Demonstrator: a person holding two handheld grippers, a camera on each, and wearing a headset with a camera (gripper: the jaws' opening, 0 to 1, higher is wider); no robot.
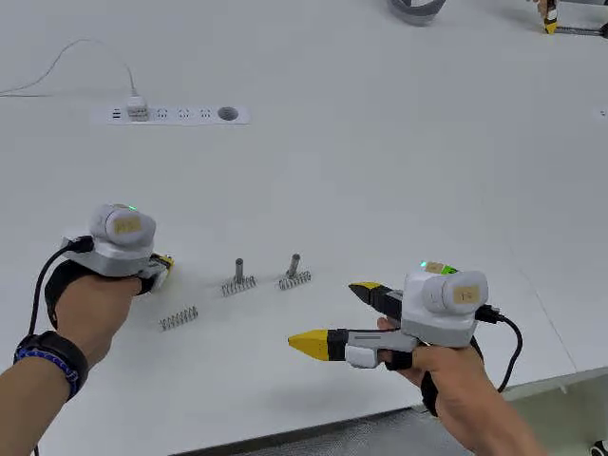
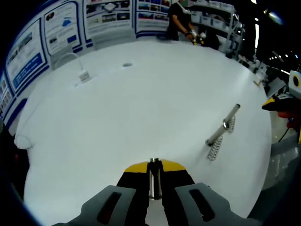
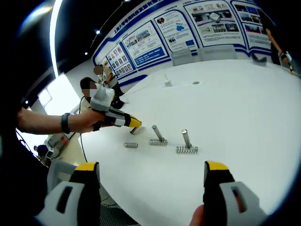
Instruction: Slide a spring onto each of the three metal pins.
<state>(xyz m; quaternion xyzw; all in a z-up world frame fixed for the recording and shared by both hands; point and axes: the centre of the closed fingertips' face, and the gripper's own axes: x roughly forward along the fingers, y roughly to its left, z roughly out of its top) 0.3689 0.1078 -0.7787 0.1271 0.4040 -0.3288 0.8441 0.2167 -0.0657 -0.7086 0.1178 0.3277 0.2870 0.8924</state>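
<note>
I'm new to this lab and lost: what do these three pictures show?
No robot: a person holds a tool with two jaws in each hand. One picture is from a headset camera; the round ones are from cameras on the tools. On the white workbench stand two metal pins, a spring lying at each one's foot, and a third spring lies loose. The left gripper is shut on a thin metal piece, perhaps the third pin; the right gripper is open and empty.

Table [image 1: 380, 190] plain white, power strip [image 1: 176, 115] white. Springs [image 1: 179, 318] and pins [image 1: 239, 270] bare silver-grey, same for the pin [image 2: 154, 179] held by left gripper [image 1: 165, 263]. Left and right gripper [image 1: 334, 315]: light grey bodies, black fingers [image 1: 312, 344], yellow tips. Wristband [image 1: 43, 351] blue-black. Wall posters [image 3: 188, 23] blue on white.
</note>
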